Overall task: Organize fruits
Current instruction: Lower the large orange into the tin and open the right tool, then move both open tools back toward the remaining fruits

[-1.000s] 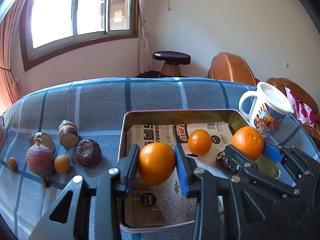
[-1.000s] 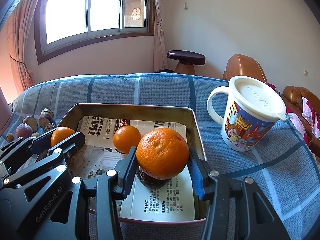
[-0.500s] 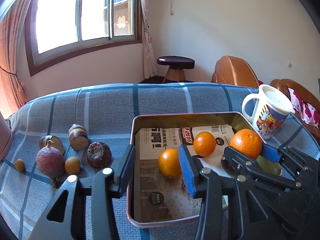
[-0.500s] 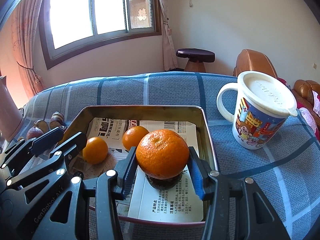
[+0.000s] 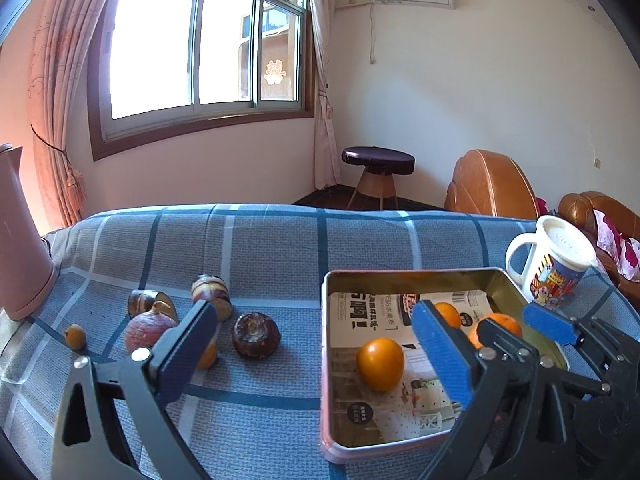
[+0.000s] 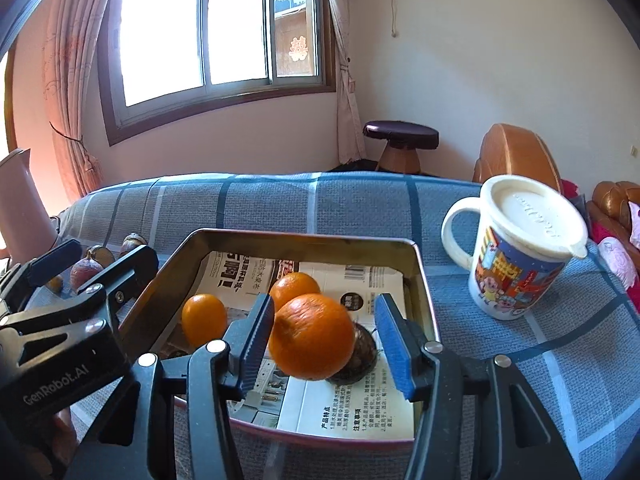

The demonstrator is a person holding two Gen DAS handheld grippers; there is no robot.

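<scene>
A metal tray (image 5: 326,320) lined with newspaper sits on the blue checked cloth. An orange (image 5: 380,364) lies loose near its left wall. My left gripper (image 5: 316,352) hangs above and in front of that wall, its jaws opening wide with nothing between them. Over the tray's right side my right gripper (image 6: 324,344) has its jaws opening around a blurred big orange (image 6: 312,336). A gap shows between that orange and the right pad (image 6: 394,344). A dark round fruit (image 6: 360,360) lies just under it. Two more oranges (image 6: 294,288) (image 6: 204,318) rest in the tray.
Left of the tray lie a brown round fruit (image 5: 256,334), a reddish one (image 5: 148,330), cut pieces (image 5: 210,292) and a small orange fruit (image 5: 76,336). A lidded cartoon mug (image 6: 524,256) stands right of the tray. A pink jug (image 5: 20,232) is at the far left.
My left gripper let go of its orange, which now lies in the tray, then spread wide and drew back and up. My right gripper's jaws parted slightly around the big orange.
</scene>
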